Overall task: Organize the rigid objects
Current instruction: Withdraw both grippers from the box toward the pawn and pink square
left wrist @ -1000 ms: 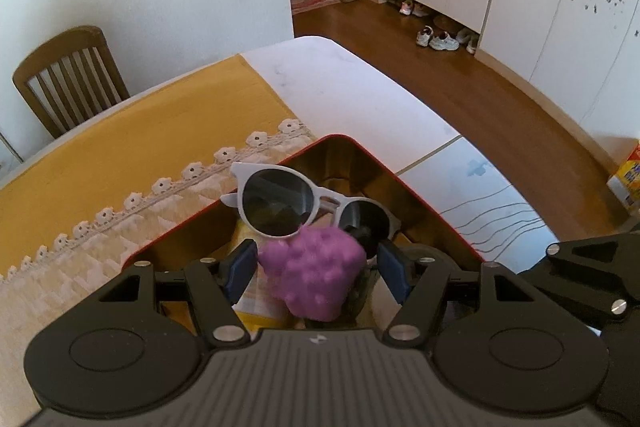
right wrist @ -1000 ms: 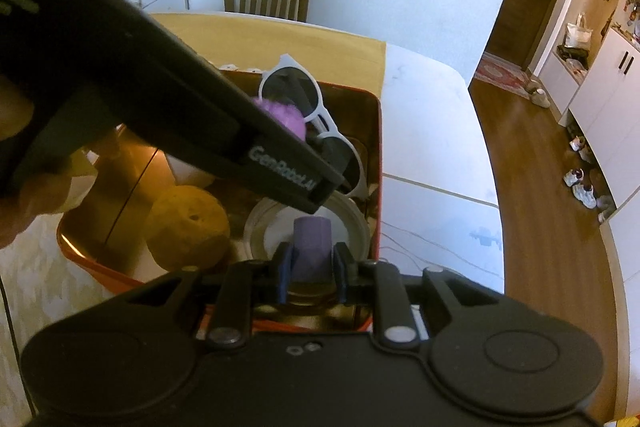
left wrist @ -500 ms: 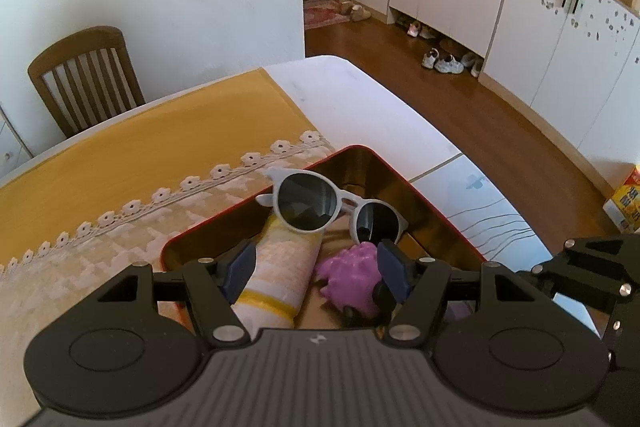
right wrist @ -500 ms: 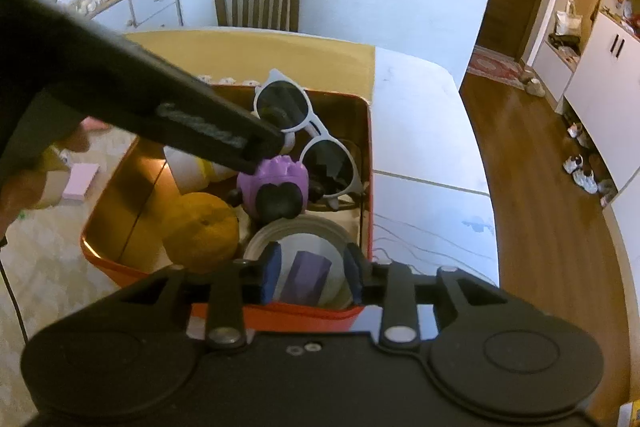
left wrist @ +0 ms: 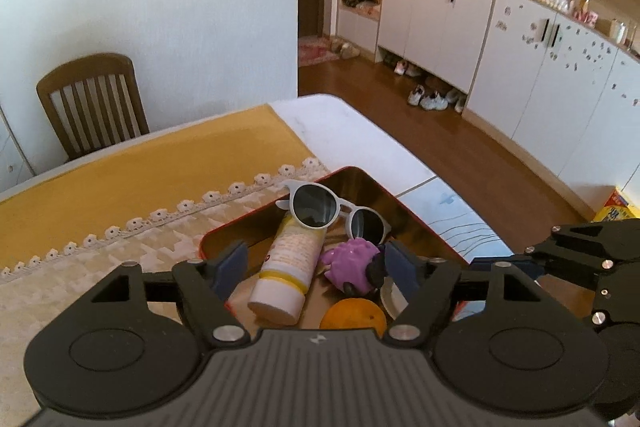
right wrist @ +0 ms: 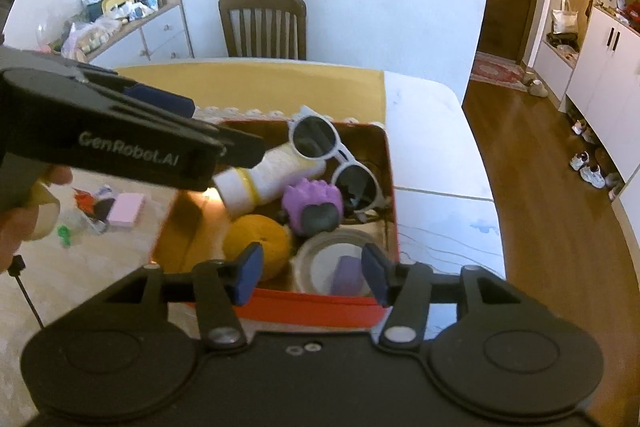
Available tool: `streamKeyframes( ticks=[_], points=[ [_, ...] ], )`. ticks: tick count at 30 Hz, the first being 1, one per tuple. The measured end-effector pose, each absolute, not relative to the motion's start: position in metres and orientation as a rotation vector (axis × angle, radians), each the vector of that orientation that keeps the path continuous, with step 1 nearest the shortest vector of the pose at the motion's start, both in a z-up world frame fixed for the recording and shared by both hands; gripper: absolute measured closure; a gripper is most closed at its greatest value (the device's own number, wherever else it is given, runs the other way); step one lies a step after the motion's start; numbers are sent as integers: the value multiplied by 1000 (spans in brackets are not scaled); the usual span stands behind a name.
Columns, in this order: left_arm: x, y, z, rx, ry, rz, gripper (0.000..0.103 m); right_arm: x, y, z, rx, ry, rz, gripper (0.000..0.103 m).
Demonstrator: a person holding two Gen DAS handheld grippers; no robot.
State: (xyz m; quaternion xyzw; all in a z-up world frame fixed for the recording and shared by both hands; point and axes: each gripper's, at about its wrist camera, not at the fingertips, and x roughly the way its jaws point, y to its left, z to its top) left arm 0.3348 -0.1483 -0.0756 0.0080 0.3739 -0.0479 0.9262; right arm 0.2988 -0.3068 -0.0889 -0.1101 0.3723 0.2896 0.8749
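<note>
Presently, contents of red tin box (right wrist: pixel 276 303), standing on the surface (left wrist: pixel 360 123) by its white far-right edge, partly on the lace-trimmed cloth (left wrist: pixel 120 251): white round sunglasses (right wrist: pixel 334 155), propped against the box's far wall and resting over the items below; cream tube with yellow band (right wrist: pixel 268 175), lying on its side, cap toward the box's left wall, touching the sunglasses; purple knobbly toy (right wrist: pixel 312 201) with a dark grey face, between tube and sunglasses, touching both; orange (right wrist: pixel 256 245), in front of the toy, just beside the tube cap; round white-rimmed dish (right wrist: pixel 332 263) at the box's near right corner, holding a small purple block (right wrist: pixel 348 275).

Left tongs (left wrist: pixel 314 267): released, blue pads spread wide, nothing between them; raised above the box's near-left side, over tube and toy.

Right tongs (right wrist: pixel 312 273): released, pads wide apart, empty; poised over the near wall of the box, with orange and dish seen between them.

Loose on the cloth, left of the box: pink pad (right wrist: pixel 126 213); small green piece (right wrist: pixel 64 233); wooden chair (right wrist: pixel 264 25) at the far edge of the surface.
</note>
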Motion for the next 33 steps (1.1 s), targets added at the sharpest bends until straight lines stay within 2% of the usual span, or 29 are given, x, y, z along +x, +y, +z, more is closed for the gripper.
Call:
streamKeyframes(
  ticks=[3, 8, 20, 23, 25, 27, 33],
  points=[
    [320, -140, -70, 21, 742, -111, 28, 288, -301, -82, -213, 767, 608, 44],
    [293, -116, -67, 23, 710, -95, 23, 270, -286, -74, -185, 753, 609, 34],
    [237, -33, -64, -23, 651, -54, 23, 231, -226, -75, -185, 742, 602, 22],
    [228, -17, -65, -26, 648, -50, 23, 225, -214, -75, -174, 737, 600, 17],
    [221, -6, -67, -22, 648, -37, 21, 221, -206, -75, -163, 734, 590, 8],
    [216, 4, -69, -18, 637, -15, 19, 219, -197, -76, -151, 724, 577, 4],
    [204, 39, -82, -31, 654, 19, 19, 221, -175, -80, -136, 726, 555, 0]
  ],
)
